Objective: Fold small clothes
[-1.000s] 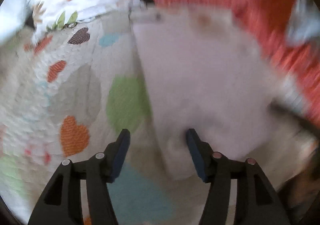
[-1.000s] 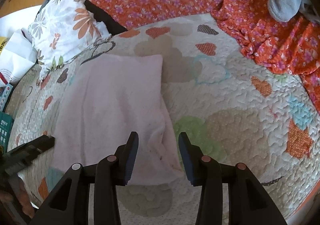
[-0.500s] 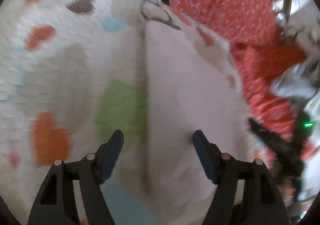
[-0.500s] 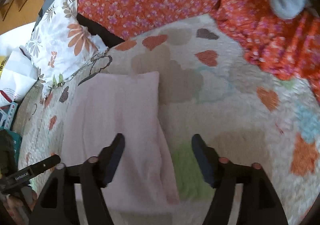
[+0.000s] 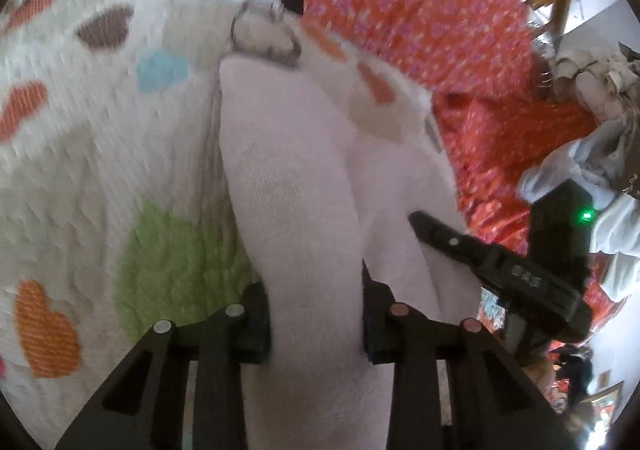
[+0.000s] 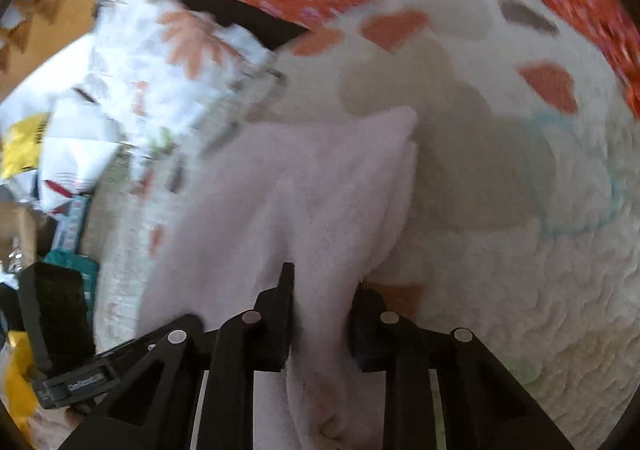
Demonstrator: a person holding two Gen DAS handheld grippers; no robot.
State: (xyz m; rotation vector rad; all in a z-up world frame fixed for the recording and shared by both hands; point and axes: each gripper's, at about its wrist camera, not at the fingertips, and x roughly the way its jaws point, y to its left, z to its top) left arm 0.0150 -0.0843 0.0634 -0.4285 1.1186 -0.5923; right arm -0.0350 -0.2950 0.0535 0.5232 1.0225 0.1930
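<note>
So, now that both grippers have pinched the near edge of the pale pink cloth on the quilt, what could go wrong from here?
1. The left gripper and right gripper, whose jaws have just been closing, each hold a bunched ridge of the pink cloth; a thin layer may slip out when lifted.
2. The cloth is already rumpled between the grips, so the fold may come out uneven.
3. The heart quilt is soft; a jaw could catch it too.

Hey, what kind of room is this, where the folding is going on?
Most likely a bedroom, with the work done on a bed. A heart-patterned quilt covers the surface, a floral pillow lies at its far edge, and an orange floral sheet lies beyond. The pink cloth lies on the quilt.
</note>
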